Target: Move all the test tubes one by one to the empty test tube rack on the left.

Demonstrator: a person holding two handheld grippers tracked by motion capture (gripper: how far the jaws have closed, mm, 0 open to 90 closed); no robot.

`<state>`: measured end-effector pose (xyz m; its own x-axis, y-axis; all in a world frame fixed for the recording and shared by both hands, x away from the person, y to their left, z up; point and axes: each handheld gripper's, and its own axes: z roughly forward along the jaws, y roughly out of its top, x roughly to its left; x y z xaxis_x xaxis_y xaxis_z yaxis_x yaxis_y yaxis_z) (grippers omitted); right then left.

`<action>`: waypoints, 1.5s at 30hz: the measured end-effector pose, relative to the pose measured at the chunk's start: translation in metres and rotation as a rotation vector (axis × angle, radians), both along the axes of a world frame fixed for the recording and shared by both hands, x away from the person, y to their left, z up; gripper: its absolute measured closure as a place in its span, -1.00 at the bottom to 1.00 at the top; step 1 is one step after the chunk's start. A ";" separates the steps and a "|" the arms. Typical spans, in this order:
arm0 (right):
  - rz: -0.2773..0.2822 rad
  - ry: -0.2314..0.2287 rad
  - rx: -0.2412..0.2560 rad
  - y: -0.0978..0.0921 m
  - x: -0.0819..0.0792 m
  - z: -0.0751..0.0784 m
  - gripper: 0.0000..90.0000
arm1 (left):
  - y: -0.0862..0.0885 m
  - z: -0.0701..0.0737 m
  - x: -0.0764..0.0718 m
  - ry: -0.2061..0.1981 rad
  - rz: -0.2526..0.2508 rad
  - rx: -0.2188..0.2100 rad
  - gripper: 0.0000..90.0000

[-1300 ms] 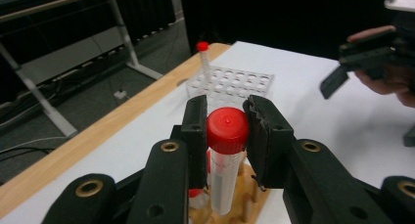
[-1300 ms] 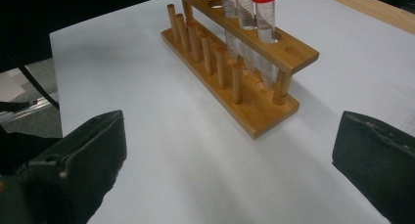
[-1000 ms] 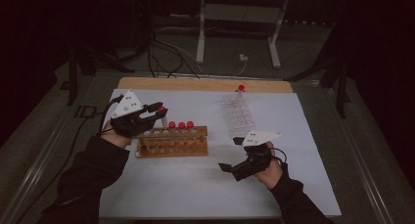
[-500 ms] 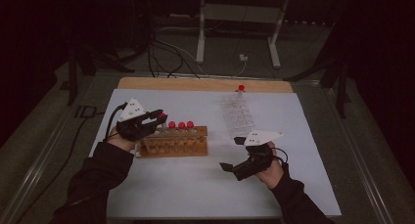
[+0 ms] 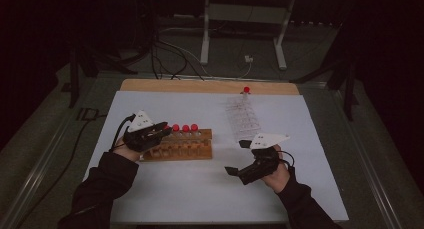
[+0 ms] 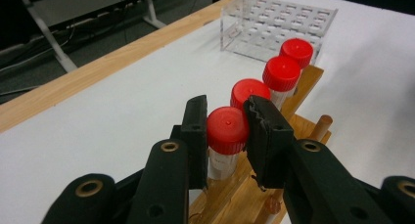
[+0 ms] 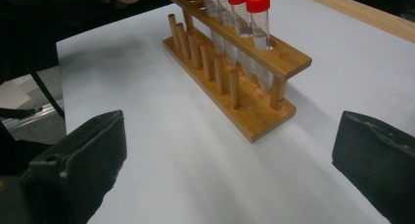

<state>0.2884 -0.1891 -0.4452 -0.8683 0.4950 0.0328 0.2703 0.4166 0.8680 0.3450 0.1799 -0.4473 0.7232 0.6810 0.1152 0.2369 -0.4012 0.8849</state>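
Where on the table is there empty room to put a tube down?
The white mat is bare along the near edge, between the wooden rack and the right gripper. Another bare patch lies behind the rack, toward the wooden strip, left of the clear rack. It is crowded at the wooden rack's left end, where the left gripper flanks a red-capped tube.

The high view is dim, its surroundings nearly black; the white table sheet [image 5: 280, 189] is evenly lit; both gripper views are brighter, slightly soft.
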 end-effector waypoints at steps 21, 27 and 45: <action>-0.007 -0.024 0.024 -0.008 0.004 0.011 -1.00 | 0.017 0.015 -0.015 0.043 -0.017 -0.055 -0.35; -0.032 -0.036 0.033 -0.011 0.008 0.015 -1.00 | 0.021 0.019 -0.033 0.053 -0.079 -0.114 -0.74; -0.175 -0.051 0.036 -0.038 0.060 0.022 -1.00 | 0.021 0.009 -0.063 0.017 -0.172 -0.127 -0.96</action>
<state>0.3479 -0.2272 -0.4229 -0.7697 0.6383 0.0113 0.2910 0.3351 0.8961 0.2815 0.2004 -0.4386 0.8310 0.5558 0.0233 0.1895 -0.3222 0.9275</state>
